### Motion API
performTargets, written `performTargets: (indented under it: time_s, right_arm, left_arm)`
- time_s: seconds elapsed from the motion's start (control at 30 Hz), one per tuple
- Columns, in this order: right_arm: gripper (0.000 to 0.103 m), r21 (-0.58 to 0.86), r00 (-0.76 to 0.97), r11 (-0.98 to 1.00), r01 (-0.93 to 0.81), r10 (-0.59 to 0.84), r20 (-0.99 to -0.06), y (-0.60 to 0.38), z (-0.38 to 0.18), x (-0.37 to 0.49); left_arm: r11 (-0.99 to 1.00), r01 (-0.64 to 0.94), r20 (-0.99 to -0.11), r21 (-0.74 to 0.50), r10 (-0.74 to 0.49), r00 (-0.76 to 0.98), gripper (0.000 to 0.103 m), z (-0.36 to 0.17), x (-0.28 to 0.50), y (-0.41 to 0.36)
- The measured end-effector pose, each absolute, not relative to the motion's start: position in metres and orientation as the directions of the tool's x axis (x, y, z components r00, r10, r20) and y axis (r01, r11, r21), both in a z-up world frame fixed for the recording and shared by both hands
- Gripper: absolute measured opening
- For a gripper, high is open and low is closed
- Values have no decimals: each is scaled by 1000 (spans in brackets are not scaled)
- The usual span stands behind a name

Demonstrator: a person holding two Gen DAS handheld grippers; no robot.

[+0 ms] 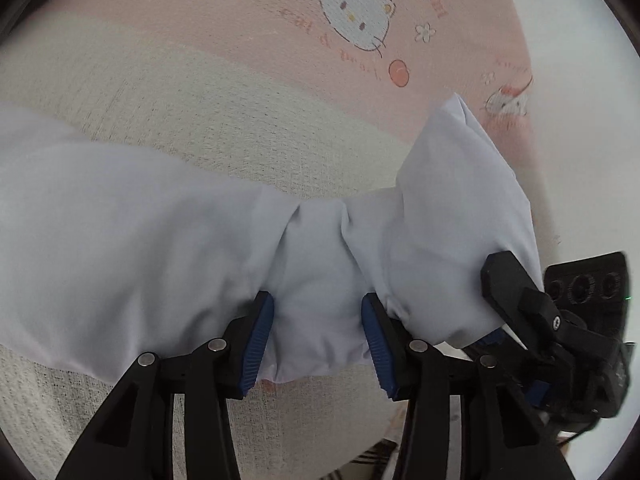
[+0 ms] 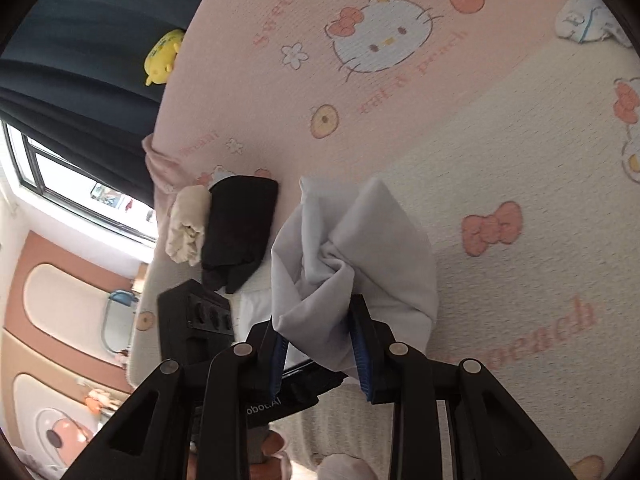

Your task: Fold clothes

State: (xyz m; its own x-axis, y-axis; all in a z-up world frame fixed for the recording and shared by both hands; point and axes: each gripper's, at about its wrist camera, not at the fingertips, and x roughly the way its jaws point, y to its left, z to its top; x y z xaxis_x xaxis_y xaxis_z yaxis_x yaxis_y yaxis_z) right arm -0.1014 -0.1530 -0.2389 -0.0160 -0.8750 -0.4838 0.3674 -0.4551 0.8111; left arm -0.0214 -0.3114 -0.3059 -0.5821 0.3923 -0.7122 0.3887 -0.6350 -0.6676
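**Over the bed, both tongs pinch the white garment**

Over the patterned bed sheet (image 1: 168, 92) you hold a white garment (image 1: 140, 240) bunched between your two tongs. Your left tongs (image 1: 318, 340) pinch a fold of it between the blue pads; your right tongs (image 2: 320, 344) clamp another bunched corner close beside. Near the bed's edge lie a folded black garment (image 2: 236, 228) and a cream one (image 2: 188, 224), touching each other
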Motion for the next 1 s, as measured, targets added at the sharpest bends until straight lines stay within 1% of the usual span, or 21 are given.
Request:
performTargets:
  time_s: [0.07, 0.13, 0.27, 0.37, 0.47, 0.53, 0.63, 0.67, 0.7, 0.73, 0.77, 0.87, 1.0]
  right_arm:
    - [30, 820, -8, -447, 358, -879, -476, -155, -240, -102]
    - [30, 827, -1, -441, 350, -883, -470, -157, -240, -102]
    - [30, 755, -5, -496, 428, -837, -547, -174, -235, -94]
    - [30, 729, 18, -497, 472, -821, -571, -186, -235, -85]
    - [30, 687, 39, -523, 504, -781, -623, -202, -241, -79]
    - [30, 651, 39, -551, 522, -747, -664, -211, -248, -77]
    - [29, 628, 51, -561, 539, -723, -689, -222, -256, -76]
    - [29, 627, 58, -559, 543, -720, -692, -224, -258, -75]
    - [29, 625, 65, -557, 547, -716, -695, -227, -260, -75]
    - [26, 623, 72, -556, 551, -712, -699, -229, -262, -74]
    - [26, 621, 79, -554, 555, -707, -703, -232, -263, -74]
    - [26, 611, 76, -555, 565, -702, -708, -233, -265, -72]
    - [26, 627, 89, -546, 556, -711, -698, -231, -266, -73]
  left_arm:
    - [-612, 378, -694, -695, 433, -576, 43, -307, -18, -319]
    - [-599, 382, -689, -704, 443, -574, 43, -304, -10, -326]
    - [-607, 397, -700, -688, 409, -586, 43, -290, 8, -339]
    - [-622, 417, -717, -663, 368, -591, 43, -279, 20, -353]
    - [-630, 432, -729, -646, 341, -593, 43, -274, 29, -362]
    - [-621, 438, -727, -650, 343, -595, 44, -275, 30, -367]
    - [-591, 446, -714, -672, 358, -602, 44, -277, 34, -375]
    - [-578, 446, -706, -683, 368, -605, 48, -278, 37, -378]
    - [-563, 447, -697, -695, 376, -610, 55, -279, 35, -379]
    - [-547, 448, -688, -707, 385, -615, 67, -279, 34, -381]
    - [-538, 444, -679, -716, 391, -621, 70, -279, 35, -382]
    - [-550, 411, -665, -727, 414, -622, 71, -274, 32, -378]
    - [-597, 408, -705, -691, 429, -565, 71, -278, 17, -366]
